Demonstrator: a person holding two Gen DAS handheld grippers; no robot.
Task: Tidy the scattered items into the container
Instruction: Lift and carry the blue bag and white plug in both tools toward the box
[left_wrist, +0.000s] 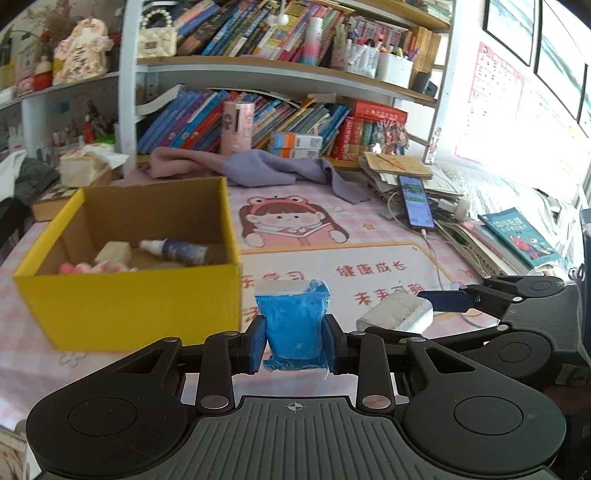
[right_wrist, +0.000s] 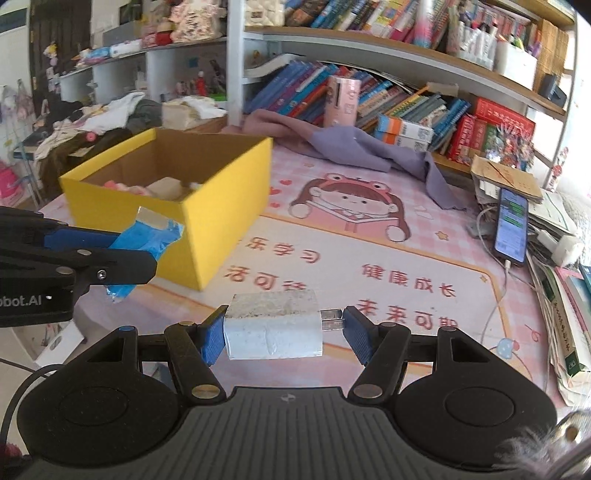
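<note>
- Between my left gripper (left_wrist: 295, 343) pads: blue pouch (left_wrist: 294, 325), pinched upright and off the mat.
- At my right gripper (right_wrist: 284, 332): white charger plug (right_wrist: 273, 326), one pad on its body, the other at its prongs; I judge it gripped.
- Ten o'clock of both claws: yellow box (left_wrist: 129, 310), open-topped, holding a spray bottle (left_wrist: 177, 251), a pale block and pink bits.
- Progress, my estimate: late; these two pieces await dropping in, and no other loose small item shows on the pink desk mat (right_wrist: 406, 258).
- One o'clock: phone (right_wrist: 511, 225), charging.
</note>
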